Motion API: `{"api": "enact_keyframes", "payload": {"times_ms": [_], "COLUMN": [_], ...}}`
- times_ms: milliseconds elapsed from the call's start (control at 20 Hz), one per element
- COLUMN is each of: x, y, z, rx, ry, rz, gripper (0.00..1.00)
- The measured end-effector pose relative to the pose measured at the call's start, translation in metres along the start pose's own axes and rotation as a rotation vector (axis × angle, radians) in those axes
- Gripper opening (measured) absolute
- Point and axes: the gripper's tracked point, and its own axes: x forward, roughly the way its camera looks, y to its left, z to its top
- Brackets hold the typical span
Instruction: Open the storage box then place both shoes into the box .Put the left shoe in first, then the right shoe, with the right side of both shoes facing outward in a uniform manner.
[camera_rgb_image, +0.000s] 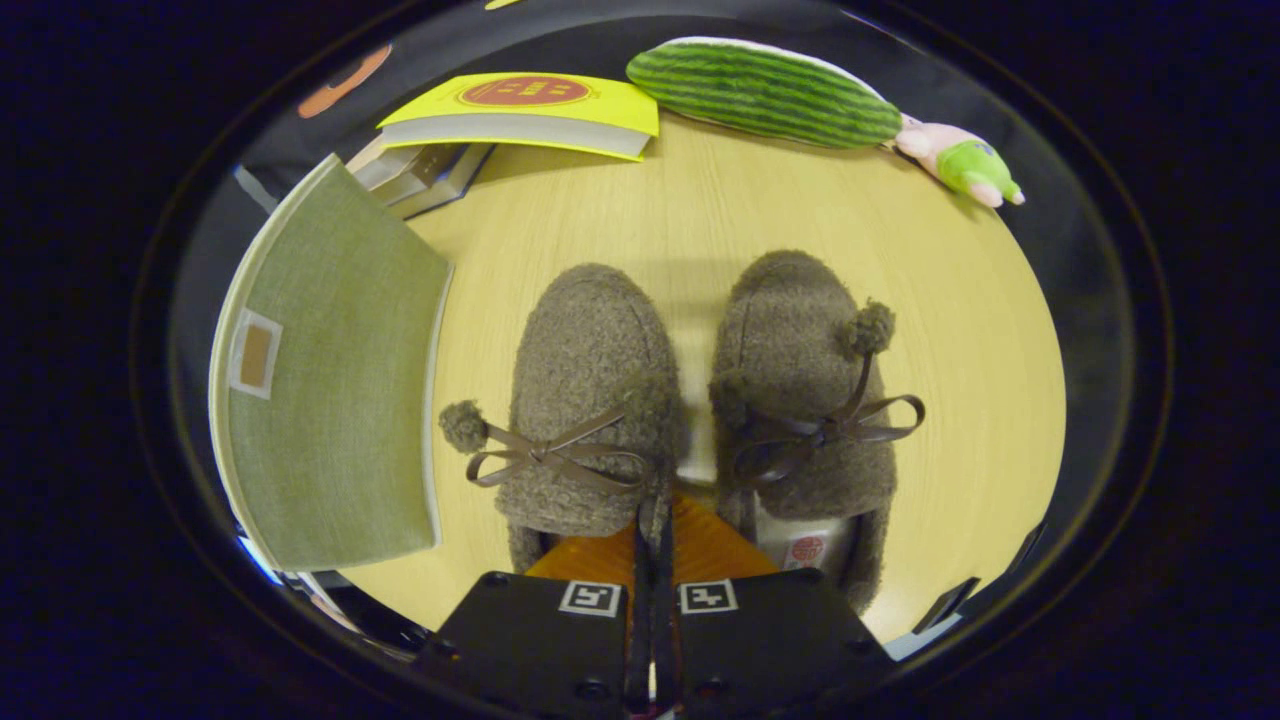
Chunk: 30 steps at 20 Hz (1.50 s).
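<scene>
Two brown fuzzy shoes with leather bows and pompoms stand side by side on the wooden table (960, 330), toes pointing away from me. One shoe (585, 370) lies just ahead of my fingers to the left, the other shoe (790, 340) to the right. My gripper (655, 525) hovers over their heels, its orange fingers (715, 550) pressed together with nothing seen held. The green fabric storage box (330, 370) sits left of the shoes, its lid down and a small label on it.
A yellow book (530, 110) lies on a stack of books beyond the box. At the far edge of the table are a striped green plush (765, 90) and a small pink and green toy (965, 165). Bare wood lies beyond the shoes.
</scene>
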Motion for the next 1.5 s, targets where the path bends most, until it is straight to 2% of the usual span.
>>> {"api": "enact_keyframes", "payload": {"times_ms": [200,550,900,1250,1500], "x": [-0.017,-0.068,-0.140,-0.193,-0.201], "y": [0.009,0.024,0.048,0.102,0.152], "z": [0.002,0.009,0.030,0.058,0.076], "rx": [0.060,0.049,0.042,0.061,0.097], "ry": [-0.017,-0.060,-0.132,-0.199,-0.234], "rz": [0.075,0.082,0.107,0.160,0.206], "gripper": [0.07,0.06,0.06,0.06,0.06]}}
